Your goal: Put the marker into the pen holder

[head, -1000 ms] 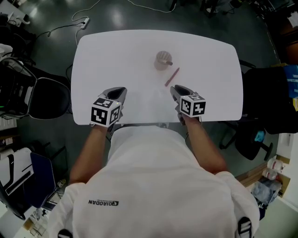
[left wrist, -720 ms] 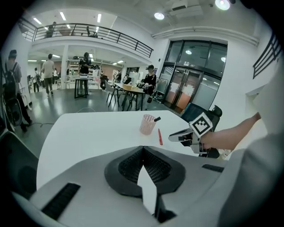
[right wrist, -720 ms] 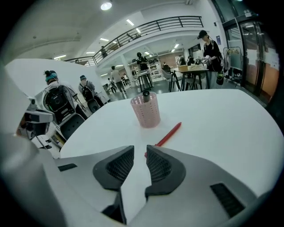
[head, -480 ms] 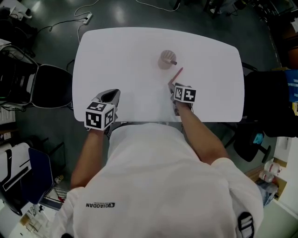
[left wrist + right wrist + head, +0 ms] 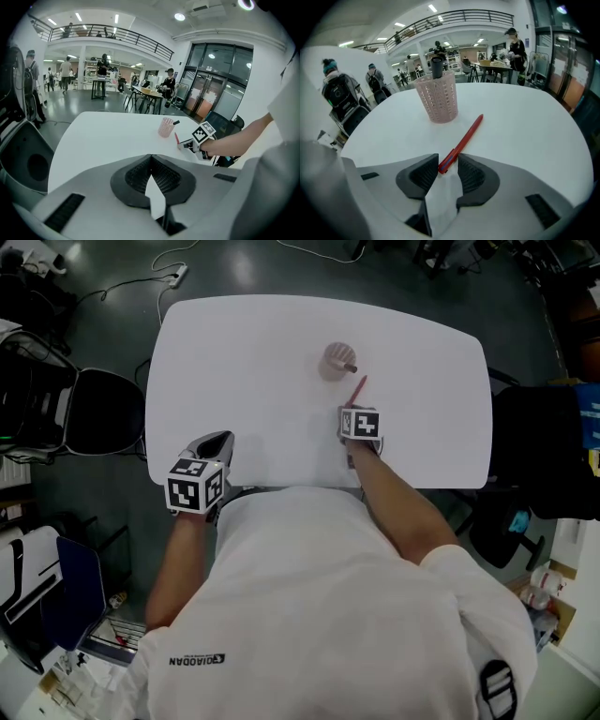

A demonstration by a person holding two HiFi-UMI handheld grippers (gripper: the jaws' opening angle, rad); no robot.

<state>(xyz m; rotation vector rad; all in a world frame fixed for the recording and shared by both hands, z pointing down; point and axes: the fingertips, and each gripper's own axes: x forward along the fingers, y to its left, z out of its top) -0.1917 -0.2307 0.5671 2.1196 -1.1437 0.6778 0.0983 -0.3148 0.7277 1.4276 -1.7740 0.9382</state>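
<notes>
At a white table (image 5: 244, 362), a person in a white shirt works two hand-held grippers. The task of putting the marker into the pen holder looks to be at its opening step.

Nearest, the left gripper (image 5: 217, 439) hangs over the table's near-left edge. Its jaws are closed tip to tip with nothing between them, and it plays no visible part.

Further in, the right gripper (image 5: 447, 161) points steeply down at the tabletop. Its jaws have just been opening and now stand moderately apart, with the near end of the red marker (image 5: 464, 140) lying between them. The marker end sits close to one pad, but neither pad appears to press on it, so it is framed rather than gripped.

The marker lies flat on the table, its far tip angled toward the pink mesh pen holder (image 5: 437, 98). The holder stands upright just beyond that tip. It already holds one black pen (image 5: 436, 65), whose cap pokes above the rim.

By these pictures, only the approach is done. Closing on the marker, lifting it, turning it upright and lowering it into the holder all remain.
</notes>
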